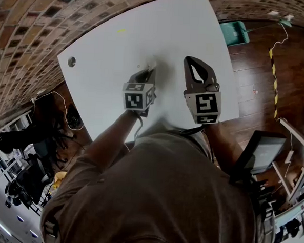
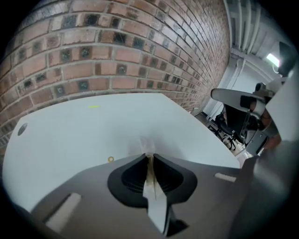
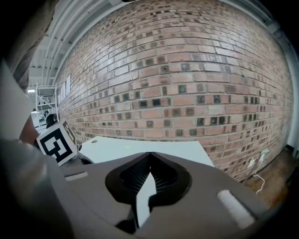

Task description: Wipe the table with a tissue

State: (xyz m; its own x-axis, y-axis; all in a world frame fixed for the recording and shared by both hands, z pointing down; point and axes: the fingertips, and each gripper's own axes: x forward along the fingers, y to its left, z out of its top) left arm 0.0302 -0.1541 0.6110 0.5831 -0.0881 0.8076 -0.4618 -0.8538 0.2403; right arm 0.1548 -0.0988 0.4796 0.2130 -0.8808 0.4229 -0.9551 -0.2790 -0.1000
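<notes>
My left gripper (image 2: 149, 156) is shut on a thin white tissue (image 2: 147, 144), which pokes out past the tips onto the white table (image 2: 84, 135). In the head view the left gripper (image 1: 150, 70) rests low over the middle of the table (image 1: 110, 49); the tissue is hard to make out there. The right gripper (image 1: 189, 59) hovers to its right, above the table's right half, jaws shut and holding nothing (image 3: 149, 155). The left gripper's marker cube (image 3: 57, 142) shows at the left of the right gripper view.
A brick wall (image 2: 117, 51) runs along the table's far edge. The table has a round cable hole (image 1: 71, 61) at its far left and a small yellow mark (image 1: 120, 30). A green bin (image 1: 234, 32) stands on the wooden floor to the right. Chairs and cables (image 1: 70, 116) lie behind the person.
</notes>
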